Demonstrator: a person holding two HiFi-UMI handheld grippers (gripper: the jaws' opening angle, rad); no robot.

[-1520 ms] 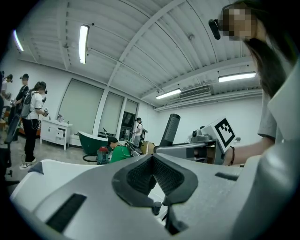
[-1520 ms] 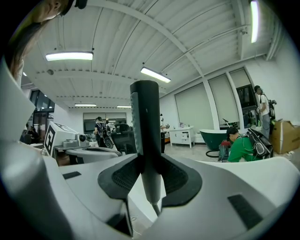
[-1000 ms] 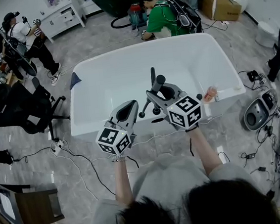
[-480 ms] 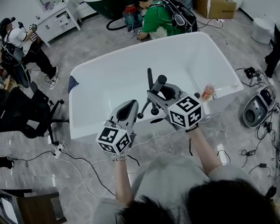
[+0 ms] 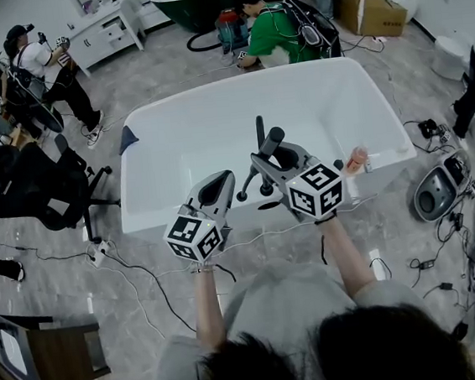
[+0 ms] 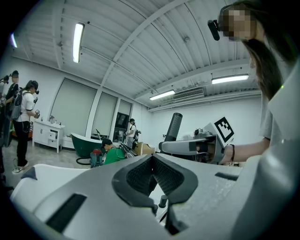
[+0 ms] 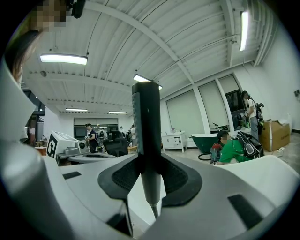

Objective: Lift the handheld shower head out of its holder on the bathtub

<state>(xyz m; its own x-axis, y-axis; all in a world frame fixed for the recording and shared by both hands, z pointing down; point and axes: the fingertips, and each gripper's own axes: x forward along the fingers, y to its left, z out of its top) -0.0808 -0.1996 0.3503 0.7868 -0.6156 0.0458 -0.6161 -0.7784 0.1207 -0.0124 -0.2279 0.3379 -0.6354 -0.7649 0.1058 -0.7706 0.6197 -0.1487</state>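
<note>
The dark handheld shower head (image 5: pixel 270 142) stands upright above the near rim of the white bathtub (image 5: pixel 162 110). My right gripper (image 5: pixel 268 158) is shut on its slim handle, and the pads press on both sides of it (image 7: pixel 146 131). A thin hose end hangs below the jaws. The black tub faucet (image 5: pixel 259 129) and its knobs (image 5: pixel 264 189) sit on the rim just beneath. My left gripper (image 5: pixel 216 187) hovers to the left of the right one, level, its jaws shut with nothing between them (image 6: pixel 151 161). In the left gripper view the shower head (image 6: pixel 175 127) shows at the right.
An orange bottle (image 5: pixel 356 159) lies on the tub rim at the right. A black office chair (image 5: pixel 34 185) stands to the left of the tub. Cables and a round grey device (image 5: pixel 434 189) lie on the floor. A person in green (image 5: pixel 276 33) crouches behind the tub.
Both grippers and the shower head stay where they were; only the head view shifts slightly.
</note>
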